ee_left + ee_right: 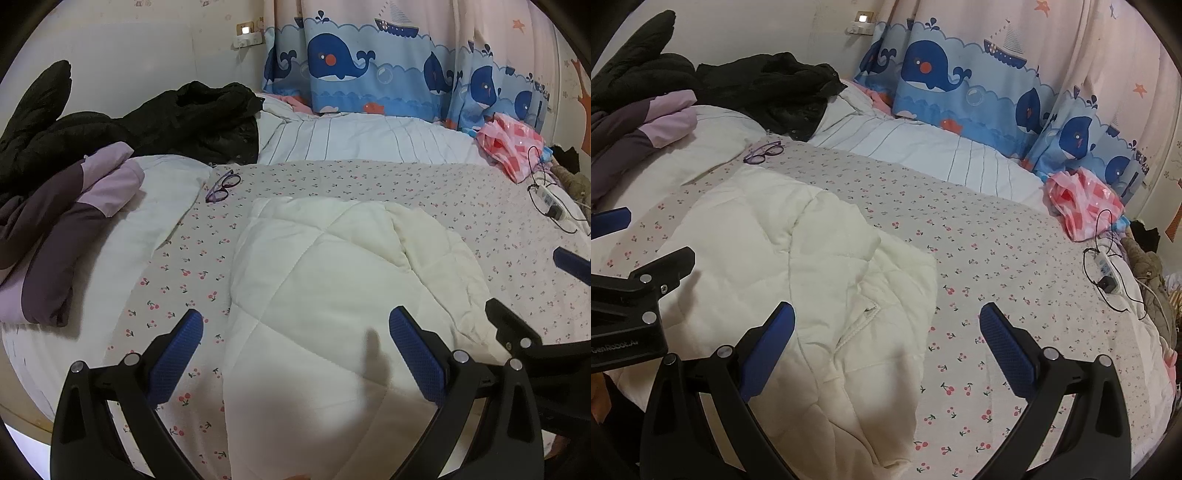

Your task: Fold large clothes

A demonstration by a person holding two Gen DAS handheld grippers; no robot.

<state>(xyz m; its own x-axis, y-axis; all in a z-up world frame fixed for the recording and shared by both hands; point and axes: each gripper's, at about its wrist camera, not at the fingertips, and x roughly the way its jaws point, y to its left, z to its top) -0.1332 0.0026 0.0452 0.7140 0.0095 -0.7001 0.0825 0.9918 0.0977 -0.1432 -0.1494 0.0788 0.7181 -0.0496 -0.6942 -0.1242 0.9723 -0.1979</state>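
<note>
A cream-white quilted jacket (332, 280) is lying folded into a thick, puffy bundle in the middle of the bed (424, 184), on a sheet printed with small red cherries. Its stitched seams are crossing the padding in wide diamonds, and a rounded fold is bulging along its far edge. In the right wrist view the jacket (798, 258) is showing a rumpled upper layer and a short stitched opening near its near side.

The left hand-held gripper (295, 350) is hovering just above the near part of the jacket with its blue-padded fingers spread wide, holding nothing. The right hand-held gripper (886, 347) is also standing wide open and empty, one finger over the jacket's right edge and the other over bare sheet.

Beyond the jacket, purple glasses (222, 187) are resting on the sheet. A purple-and-lilac garment (62, 229) and a black coat (155, 125) are piled at the left. A pink bag (1082, 199) and a power strip (1106, 273) are lying at the right, near a whale-print curtain (369, 62).
</note>
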